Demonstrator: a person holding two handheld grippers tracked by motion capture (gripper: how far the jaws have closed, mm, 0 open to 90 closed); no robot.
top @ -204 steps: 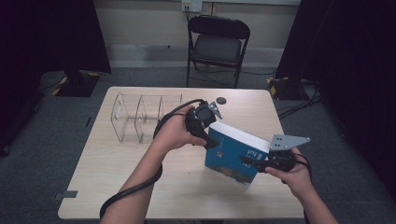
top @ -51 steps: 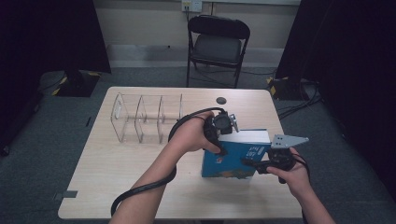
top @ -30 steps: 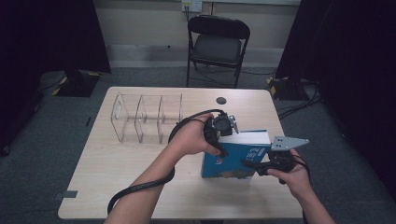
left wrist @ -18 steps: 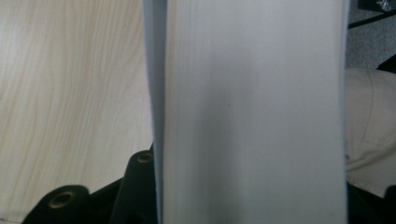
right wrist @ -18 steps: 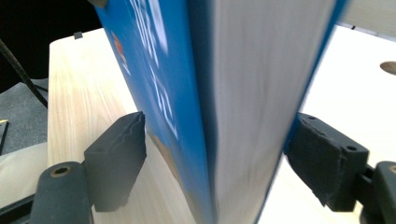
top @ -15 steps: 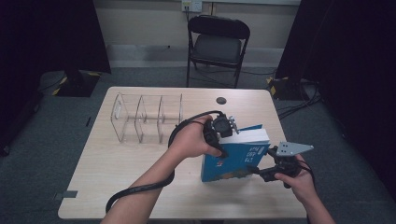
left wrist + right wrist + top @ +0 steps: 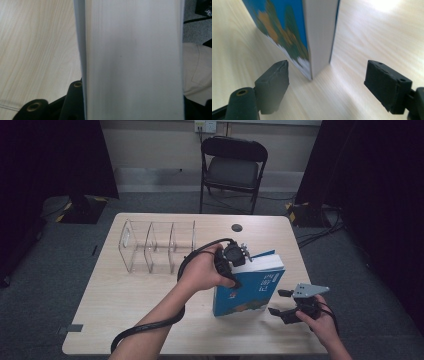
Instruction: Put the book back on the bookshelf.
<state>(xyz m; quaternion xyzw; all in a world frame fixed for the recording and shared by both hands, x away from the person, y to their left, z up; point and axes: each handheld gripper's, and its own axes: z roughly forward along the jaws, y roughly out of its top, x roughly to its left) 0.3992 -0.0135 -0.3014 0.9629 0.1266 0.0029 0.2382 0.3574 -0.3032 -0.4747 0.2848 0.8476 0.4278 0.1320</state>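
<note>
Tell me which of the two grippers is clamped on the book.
The left gripper, gripping the top of the upright blue book. The right gripper sits beside the book's lower corner, jaws spread and touching nothing, having just been opening.

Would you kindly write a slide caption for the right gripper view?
Open right gripper faces the lower corner of an upright blue book on the wooden table.

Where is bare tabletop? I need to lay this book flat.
Free: the near-left light wood table, in front of the clear plastic divider rack. Also the far-right corner beside the small dark disc. Crowded: around the upright blue book and both tongs.
</note>
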